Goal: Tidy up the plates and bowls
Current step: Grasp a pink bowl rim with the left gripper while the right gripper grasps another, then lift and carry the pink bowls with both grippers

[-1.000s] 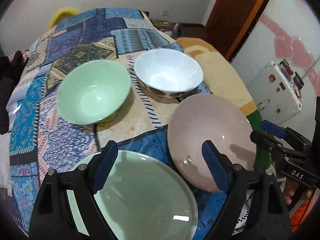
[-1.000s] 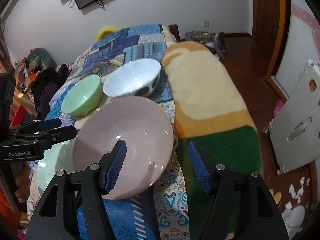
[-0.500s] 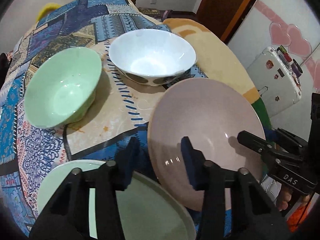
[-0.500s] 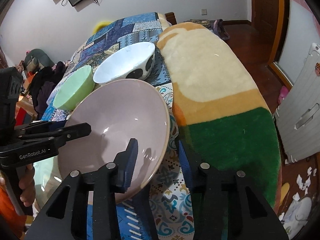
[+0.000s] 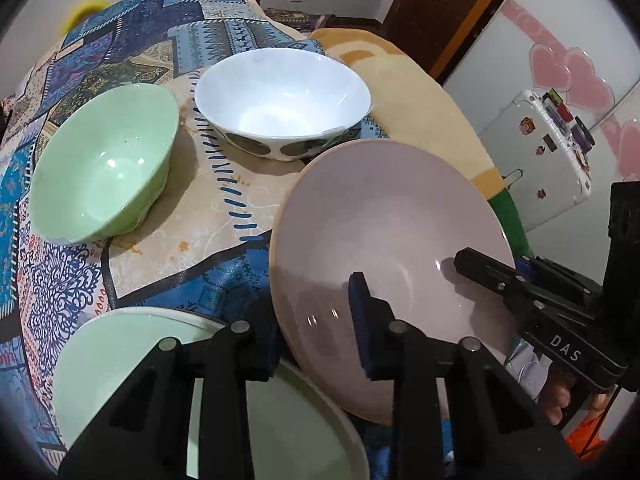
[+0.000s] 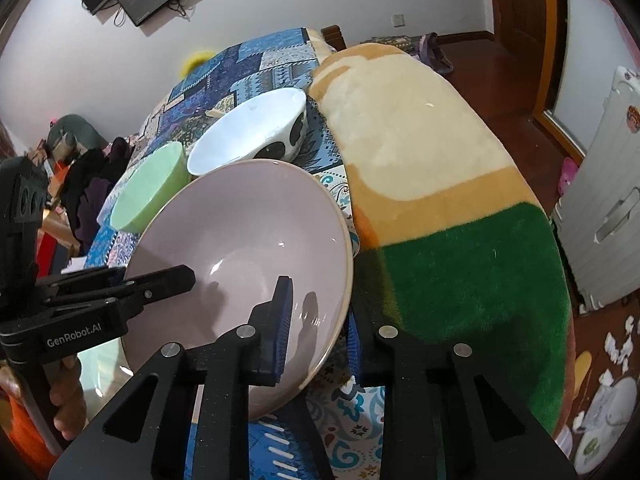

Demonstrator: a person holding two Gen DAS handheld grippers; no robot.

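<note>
**Inspector:** Largest first. What lay on the patchwork blue cloth-covered table (image 5: 60,280)?

**Assistant:** Taking the wide, shallow mauve ceramic plate (image 5: 384,216) as landmark: it sat tilted at the table's near right edge. The pale green glazed plate (image 5: 120,360) lay just beside its lower left rim. Beyond it stood the white ceramic bowl with dark spots (image 5: 280,108), and the mint green ceramic bowl (image 5: 100,168) farther left. All four were empty.

**Inspector:** What had changed?

**Assistant:** Both tongs had just been closing. The left gripper (image 5: 316,316) pinched the mauve plate's near left rim; the right gripper (image 6: 316,324) pinched its near right rim, a pad on each face.

**Inspector:** Meaning?

**Assistant:** In my judgement, a two-handed grasp was secured; the lift, likely onto the green plate, had not begun.
</note>
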